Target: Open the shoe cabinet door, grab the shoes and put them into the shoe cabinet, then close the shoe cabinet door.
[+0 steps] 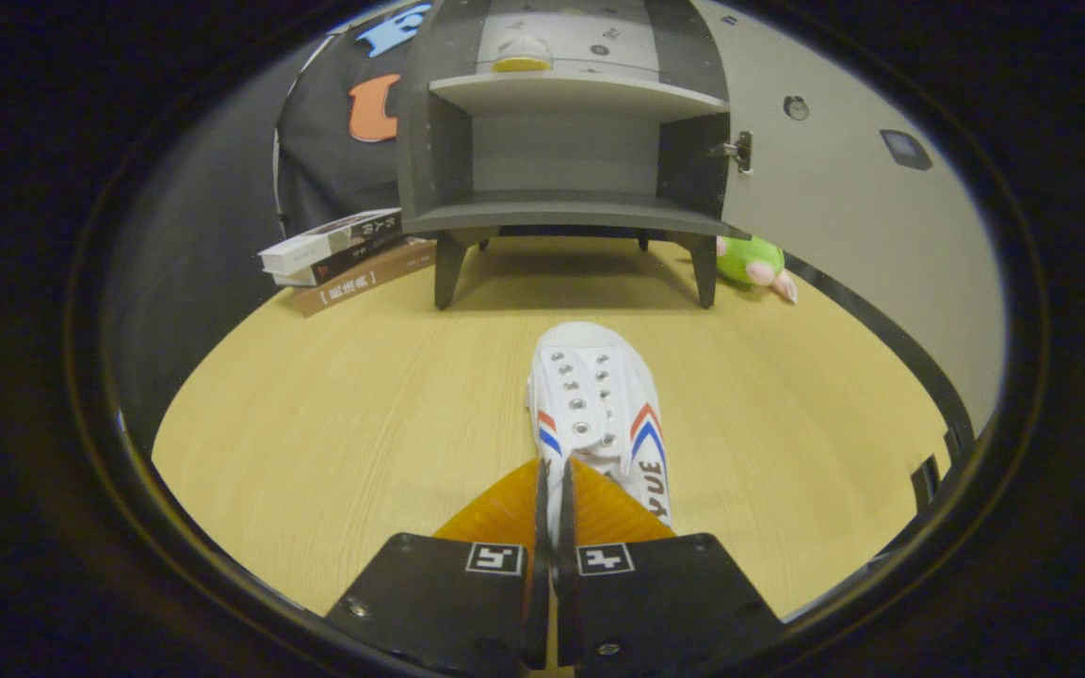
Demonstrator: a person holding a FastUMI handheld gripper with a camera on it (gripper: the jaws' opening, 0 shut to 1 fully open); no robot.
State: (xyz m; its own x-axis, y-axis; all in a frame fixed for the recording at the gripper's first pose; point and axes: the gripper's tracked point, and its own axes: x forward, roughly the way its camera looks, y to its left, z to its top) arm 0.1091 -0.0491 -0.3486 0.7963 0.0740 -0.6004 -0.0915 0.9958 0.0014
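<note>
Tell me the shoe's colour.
White shoe with red and blue side stripes, seen in the gripper view, pinched by the gripper.

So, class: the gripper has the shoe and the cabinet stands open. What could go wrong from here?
1. The gripper pinches only a thin edge at the heel of the white shoe, so the shoe may tip or slip out when lifted.
2. The lower shelf of the shoe cabinet looks low; the toe could catch its front edge.
3. The open door stands close beside the path.
</note>
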